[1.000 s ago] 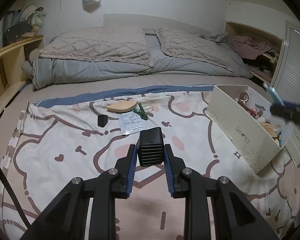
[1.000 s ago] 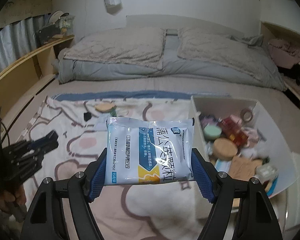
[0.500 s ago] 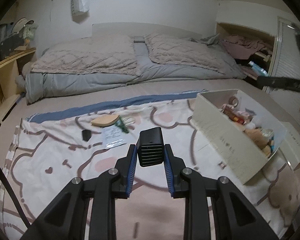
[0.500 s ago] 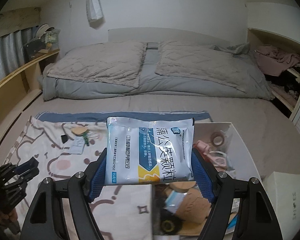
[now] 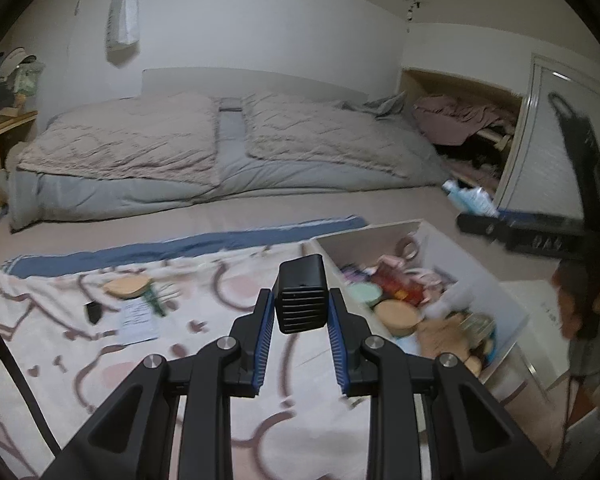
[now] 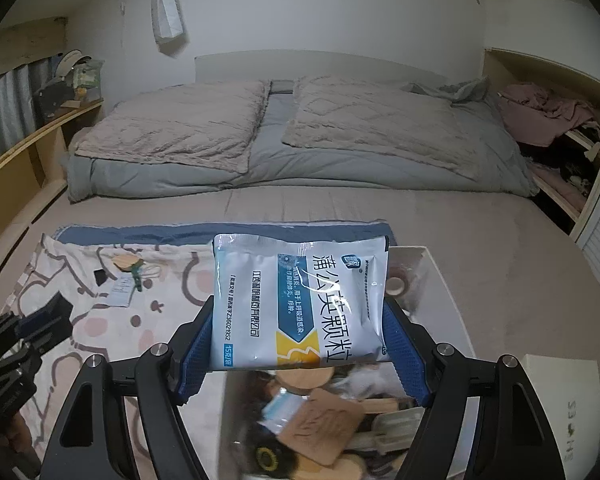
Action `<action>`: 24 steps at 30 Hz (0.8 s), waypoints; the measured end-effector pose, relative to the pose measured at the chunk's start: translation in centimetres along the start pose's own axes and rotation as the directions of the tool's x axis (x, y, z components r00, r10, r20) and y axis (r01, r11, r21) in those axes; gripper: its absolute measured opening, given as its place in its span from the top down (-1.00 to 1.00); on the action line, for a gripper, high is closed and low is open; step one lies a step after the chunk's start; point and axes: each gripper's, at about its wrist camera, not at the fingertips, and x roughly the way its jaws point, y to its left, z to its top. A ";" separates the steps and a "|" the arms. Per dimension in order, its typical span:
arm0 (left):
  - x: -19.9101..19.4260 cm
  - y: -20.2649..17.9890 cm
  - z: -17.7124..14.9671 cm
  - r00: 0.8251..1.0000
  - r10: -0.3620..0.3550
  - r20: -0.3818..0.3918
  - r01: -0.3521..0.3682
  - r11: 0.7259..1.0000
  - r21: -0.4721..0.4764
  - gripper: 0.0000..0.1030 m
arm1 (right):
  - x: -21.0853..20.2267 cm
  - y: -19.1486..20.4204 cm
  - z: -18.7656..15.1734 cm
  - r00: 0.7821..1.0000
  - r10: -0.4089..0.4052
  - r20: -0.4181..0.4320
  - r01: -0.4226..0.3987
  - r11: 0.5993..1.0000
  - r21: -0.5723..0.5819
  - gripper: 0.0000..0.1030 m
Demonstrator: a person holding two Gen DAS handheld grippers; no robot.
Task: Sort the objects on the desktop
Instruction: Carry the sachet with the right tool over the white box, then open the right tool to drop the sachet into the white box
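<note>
My left gripper is shut on a small black ribbed block, held above the cartoon-print blanket at the left edge of the white box. My right gripper is shut on a blue-and-white sachet pack, held flat over the open white box, which holds a tape roll, wooden discs and other small items. In the left wrist view the right gripper hangs beyond the box. The left gripper appears at the left edge of the right wrist view.
On the blanket lie a wooden leaf-shaped piece, a green clip, a small black item and a white paper sachet. The box's lid sits to its right. Folded duvets lie behind; shelves flank the bed.
Both grippers moved right and a little up, each keeping its grip. The pack now hangs over the box, and the black block has come up to the box's left edge.
</note>
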 end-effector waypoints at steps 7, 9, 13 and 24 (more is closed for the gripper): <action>2.5 -4.9 1.1 0.997 -0.072 -0.006 0.072 0.997 0.011 0.49 | 1.1 -3.9 -0.4 1.000 -0.014 -0.025 0.015 0.999 0.048 -0.51; 3.1 -6.1 1.2 0.996 -0.086 -0.013 0.086 0.996 0.021 0.49 | 1.5 -4.8 -0.7 0.999 -0.022 -0.036 0.024 0.998 0.060 -0.51; 4.9 -8.3 1.1 0.994 -0.102 -0.034 0.103 0.994 0.025 0.49 | 1.9 -6.1 -1.2 0.998 -0.043 -0.052 0.046 0.996 0.071 -0.51; 10.5 -11.3 -0.1 0.979 -0.084 -0.185 0.085 0.996 -0.004 0.49 | 2.7 -8.5 -2.2 0.995 -0.039 -0.096 0.048 0.995 0.093 -0.51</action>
